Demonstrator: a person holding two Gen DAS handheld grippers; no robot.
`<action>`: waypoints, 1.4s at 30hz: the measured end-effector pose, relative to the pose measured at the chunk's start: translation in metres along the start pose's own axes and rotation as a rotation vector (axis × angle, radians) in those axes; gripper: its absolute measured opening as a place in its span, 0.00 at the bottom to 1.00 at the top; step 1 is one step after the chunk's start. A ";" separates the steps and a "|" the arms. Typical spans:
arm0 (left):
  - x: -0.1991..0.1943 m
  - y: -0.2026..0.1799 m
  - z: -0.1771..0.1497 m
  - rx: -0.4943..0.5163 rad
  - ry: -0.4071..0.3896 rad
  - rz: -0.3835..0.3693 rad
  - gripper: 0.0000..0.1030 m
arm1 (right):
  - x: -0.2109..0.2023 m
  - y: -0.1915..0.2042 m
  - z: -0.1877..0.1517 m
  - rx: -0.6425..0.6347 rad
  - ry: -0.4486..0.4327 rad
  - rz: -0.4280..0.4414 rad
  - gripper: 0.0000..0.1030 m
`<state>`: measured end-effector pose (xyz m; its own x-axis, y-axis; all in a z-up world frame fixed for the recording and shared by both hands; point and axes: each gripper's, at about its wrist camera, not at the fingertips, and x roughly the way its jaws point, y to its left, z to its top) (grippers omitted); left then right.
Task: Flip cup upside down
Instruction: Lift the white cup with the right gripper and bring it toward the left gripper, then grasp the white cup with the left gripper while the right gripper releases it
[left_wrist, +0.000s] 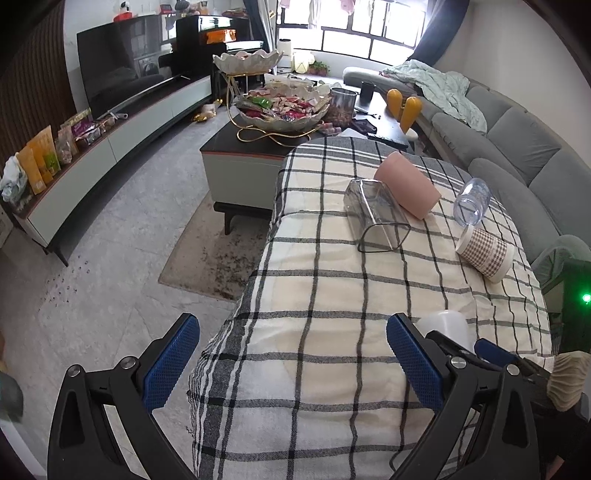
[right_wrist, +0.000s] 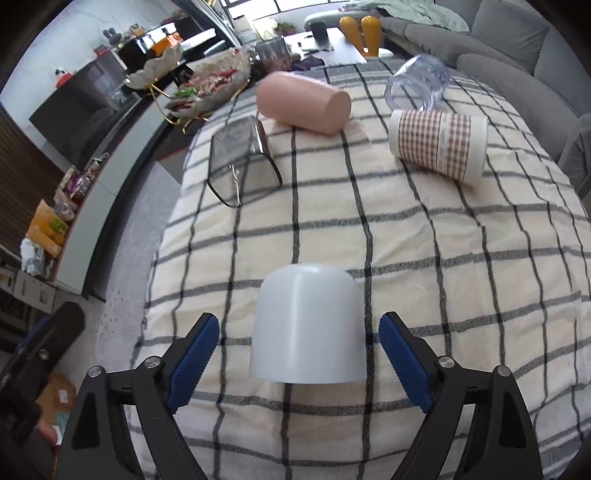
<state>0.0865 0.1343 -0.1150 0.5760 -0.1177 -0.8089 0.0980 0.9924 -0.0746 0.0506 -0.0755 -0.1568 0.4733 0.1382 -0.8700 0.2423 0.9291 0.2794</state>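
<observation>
A white cup (right_wrist: 306, 328) stands upside down on the plaid tablecloth (right_wrist: 424, 240), between the spread fingers of my right gripper (right_wrist: 299, 354), which is open and not touching it. In the left wrist view only a part of the white cup (left_wrist: 447, 325) shows behind the right gripper's fingers. My left gripper (left_wrist: 291, 362) is open and empty at the table's near left edge. A pink cup (right_wrist: 303, 101), a square clear glass (right_wrist: 242, 162), a checked cup (right_wrist: 439, 144) and a clear plastic cup (right_wrist: 417, 83) lie on their sides farther back.
A coffee table (left_wrist: 240, 162) with a snack bowl (left_wrist: 282, 110) stands beyond the table. A grey sofa (left_wrist: 517, 147) runs along the right. A TV cabinet (left_wrist: 110, 147) lines the left wall. Floor and a rug (left_wrist: 210, 254) lie to the left.
</observation>
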 end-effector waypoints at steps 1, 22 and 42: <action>-0.001 -0.002 0.000 -0.002 0.009 -0.007 1.00 | -0.004 -0.003 0.001 0.008 0.002 0.006 0.86; 0.098 -0.164 0.040 0.146 0.787 -0.072 1.00 | -0.098 -0.149 0.064 0.341 0.083 -0.156 0.92; 0.188 -0.187 0.005 0.230 1.137 0.111 0.65 | -0.039 -0.176 0.090 0.387 0.220 -0.068 0.92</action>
<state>0.1803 -0.0736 -0.2505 -0.4574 0.1862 -0.8695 0.3051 0.9513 0.0431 0.0664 -0.2749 -0.1355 0.2641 0.1904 -0.9455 0.5856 0.7473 0.3140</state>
